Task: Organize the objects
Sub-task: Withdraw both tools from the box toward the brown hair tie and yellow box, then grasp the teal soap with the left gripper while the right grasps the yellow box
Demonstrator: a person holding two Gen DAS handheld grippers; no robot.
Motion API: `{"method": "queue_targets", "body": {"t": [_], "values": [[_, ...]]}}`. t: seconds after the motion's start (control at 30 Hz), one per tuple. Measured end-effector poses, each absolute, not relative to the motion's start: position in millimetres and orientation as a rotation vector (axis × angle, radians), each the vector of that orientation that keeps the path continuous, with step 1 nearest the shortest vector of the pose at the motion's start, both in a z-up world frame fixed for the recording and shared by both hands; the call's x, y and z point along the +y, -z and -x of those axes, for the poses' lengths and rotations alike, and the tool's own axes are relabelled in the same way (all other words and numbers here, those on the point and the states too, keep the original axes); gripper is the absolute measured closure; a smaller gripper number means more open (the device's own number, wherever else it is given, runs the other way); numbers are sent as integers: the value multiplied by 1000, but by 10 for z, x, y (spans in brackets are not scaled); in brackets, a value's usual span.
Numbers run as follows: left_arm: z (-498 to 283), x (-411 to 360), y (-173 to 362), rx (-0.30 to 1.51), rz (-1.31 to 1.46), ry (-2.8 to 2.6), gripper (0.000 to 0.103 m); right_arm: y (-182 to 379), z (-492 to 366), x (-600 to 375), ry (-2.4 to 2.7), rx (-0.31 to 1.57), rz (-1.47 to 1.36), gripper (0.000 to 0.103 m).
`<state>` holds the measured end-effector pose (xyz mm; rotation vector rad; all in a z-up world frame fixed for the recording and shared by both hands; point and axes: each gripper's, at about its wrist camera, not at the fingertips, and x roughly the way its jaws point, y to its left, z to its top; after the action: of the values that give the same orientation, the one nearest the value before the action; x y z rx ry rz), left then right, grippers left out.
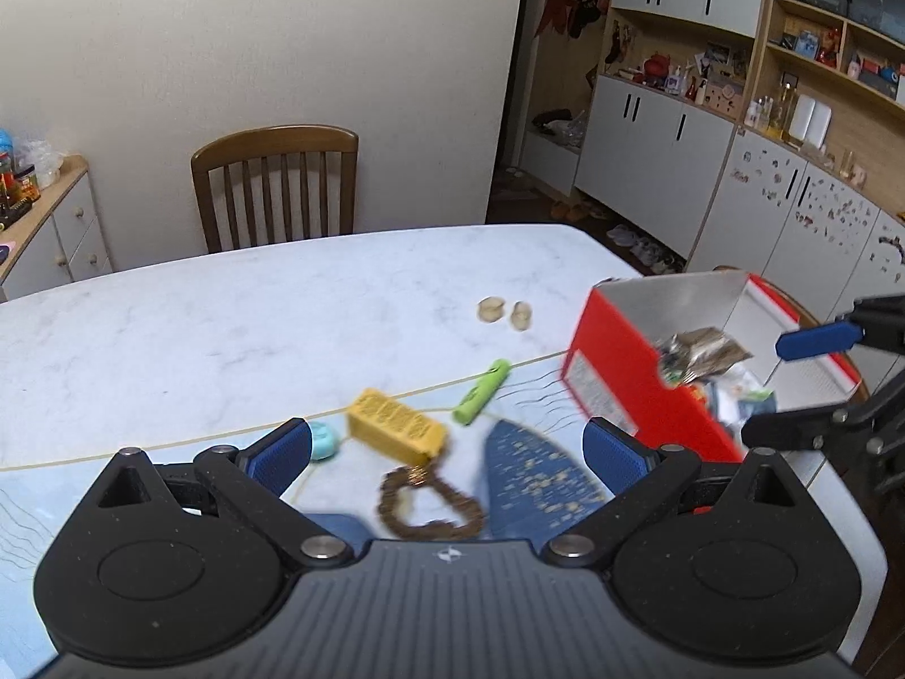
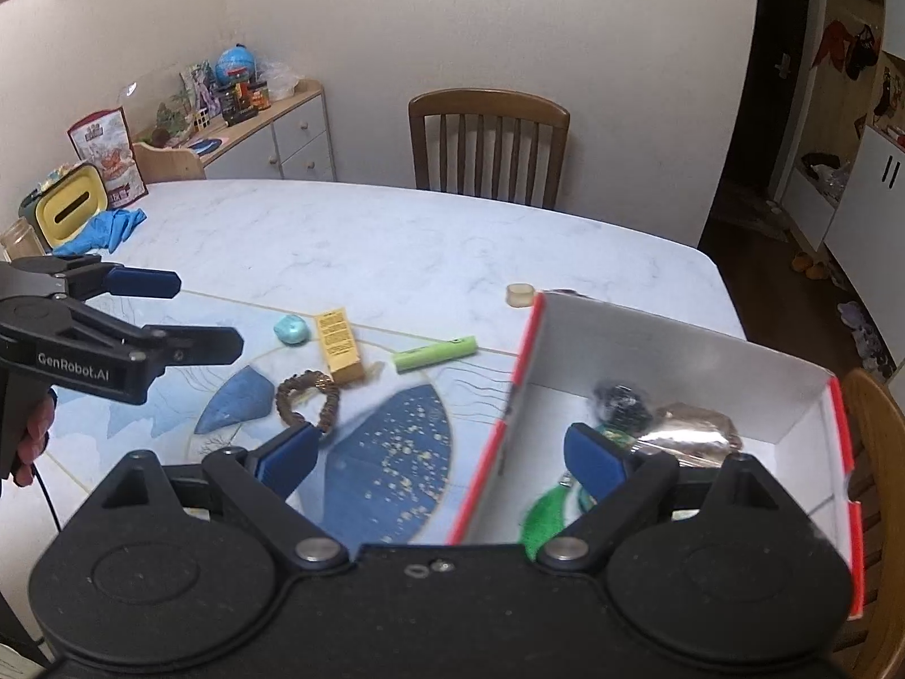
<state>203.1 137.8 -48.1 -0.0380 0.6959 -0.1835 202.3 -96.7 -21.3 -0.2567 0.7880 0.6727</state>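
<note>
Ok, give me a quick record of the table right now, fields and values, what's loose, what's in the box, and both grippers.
surface: marble table with a blue patterned mat
container: red box, open, at the right
in box: shiny wrapper, green item
loose on mat: yellow block, green tube, beaded bracelet, teal lump
left hand-held gripper: open, empty
right hand-held gripper: open, empty

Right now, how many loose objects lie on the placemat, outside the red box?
4: turquoise piece, yellow box, green cylinder and brown bead bracelet nearest the camera. The grippers may hide more.
</note>
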Motion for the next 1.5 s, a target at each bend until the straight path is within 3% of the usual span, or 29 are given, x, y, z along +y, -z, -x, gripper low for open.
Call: {"method": "queue_targets", "body": {"t": [0.6,1.33,1.5], "values": [[-2254,2050,1083,717,-18,131,0,507,-2166,-140,-693,837,287,10],[-2863,2155,1726,729,32,58,2,1088,-2790,608,-672,939,282,28],[-2902,2139,1775,735,33,47,13,1185,-2829,742,-685,963,290,34]]}}
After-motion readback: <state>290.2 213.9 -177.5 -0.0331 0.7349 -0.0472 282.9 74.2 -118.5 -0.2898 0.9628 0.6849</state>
